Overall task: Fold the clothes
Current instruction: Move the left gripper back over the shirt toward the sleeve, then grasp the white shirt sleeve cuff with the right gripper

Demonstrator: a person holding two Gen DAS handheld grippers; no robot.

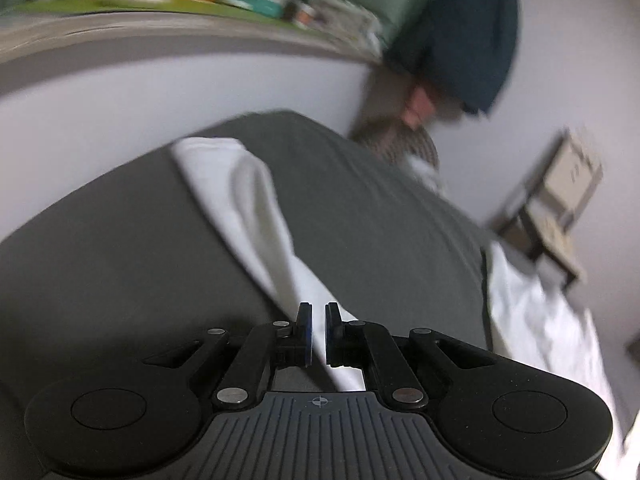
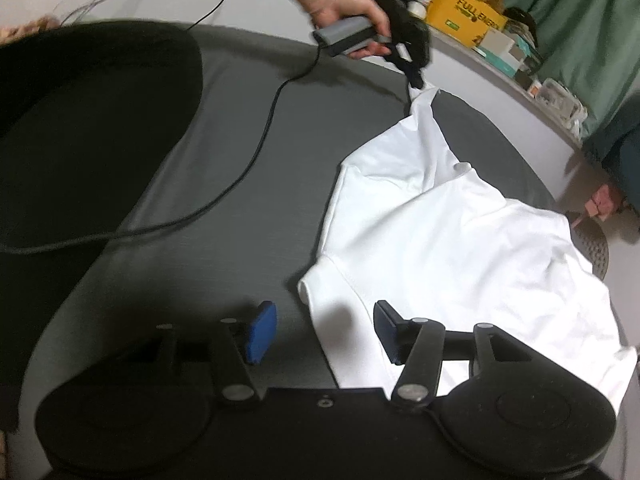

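Between my right tool's wide-spread fingers sits the sleeve of the white shirt, so I'm lined up to pinch it, nothing gripped. Beyond it the shirt lies half-spread on the grey table, one side hanging off the edge. Far ahead, my left tool is clamped on a corner, pulling it into a taut peak, likely to stretch the cloth flat. Left wrist view: fingers nearly together on a white strip. Black cable trails left.
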